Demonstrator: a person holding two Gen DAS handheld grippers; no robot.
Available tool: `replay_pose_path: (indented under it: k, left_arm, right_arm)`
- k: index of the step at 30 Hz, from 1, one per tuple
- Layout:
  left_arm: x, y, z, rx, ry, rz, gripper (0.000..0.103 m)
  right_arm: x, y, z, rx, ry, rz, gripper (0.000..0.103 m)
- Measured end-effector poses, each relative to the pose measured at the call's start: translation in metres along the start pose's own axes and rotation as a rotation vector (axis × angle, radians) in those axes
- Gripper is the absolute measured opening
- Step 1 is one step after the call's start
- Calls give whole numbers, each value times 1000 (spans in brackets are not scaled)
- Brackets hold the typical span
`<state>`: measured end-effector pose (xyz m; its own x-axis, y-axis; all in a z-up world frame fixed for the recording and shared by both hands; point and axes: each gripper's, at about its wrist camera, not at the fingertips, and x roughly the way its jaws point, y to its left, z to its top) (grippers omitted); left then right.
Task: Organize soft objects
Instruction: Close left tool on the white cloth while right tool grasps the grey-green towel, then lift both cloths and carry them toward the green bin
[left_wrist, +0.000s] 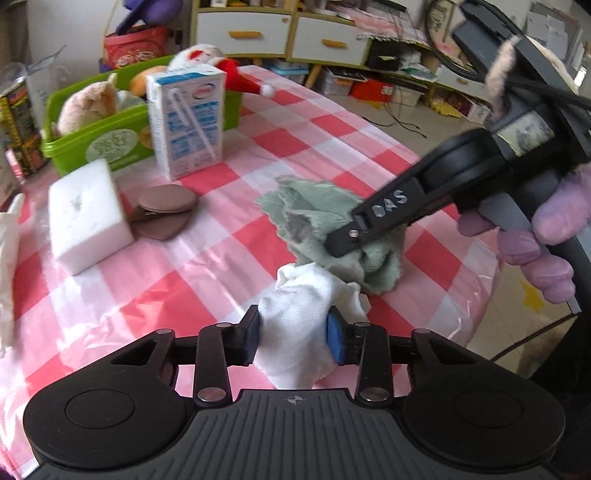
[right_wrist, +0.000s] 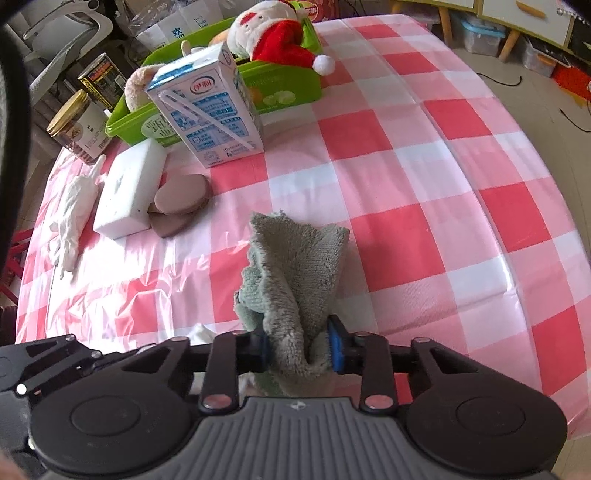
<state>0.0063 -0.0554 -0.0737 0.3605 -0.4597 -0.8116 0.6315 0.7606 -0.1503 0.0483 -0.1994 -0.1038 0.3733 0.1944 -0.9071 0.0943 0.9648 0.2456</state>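
The left gripper (left_wrist: 294, 338) has its jaws clenched on a crumpled white cotton cloth (left_wrist: 301, 295), and the right gripper (right_wrist: 298, 345) grasps a fluffy grey-green towel (right_wrist: 295, 266). Both cloths lie bunched on the pink checked tabletop (right_wrist: 424, 177), probably pinched for carrying to the green plastic bin (right_wrist: 280, 92) that already holds plush toys.

Both views are fisheye cameras mounted on hand-held tools, each looking forward and steeply down along its own fingers at the checked bench (left_wrist: 207, 258). The left view sits close over the left gripper (left_wrist: 294, 334) and catches the right gripper (left_wrist: 341, 245) entering from the right. The right view sits just behind the right gripper, with the left tool's linkage at its lower-left edge. Both share the milk carton (left_wrist: 186, 122), the green bin (left_wrist: 99, 147), the white block (left_wrist: 86, 218) and the green cloth (right_wrist: 295, 266).
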Motion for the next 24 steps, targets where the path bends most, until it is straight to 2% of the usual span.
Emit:
replay_pose_path:
  k: [6, 17, 24]
  left_arm:
    - [-6, 16, 3, -68, -9, 49, 32]
    - [-25, 48, 11, -209, -52, 140, 30]
    - [-35, 65, 15, -278, -84, 163, 29]
  right_arm:
    - [-2, 0, 2, 8, -21, 2, 6]
    - [-11, -4, 10, 51, -58, 26, 6]
    - [-19, -11, 19, 98, -83, 60, 6]
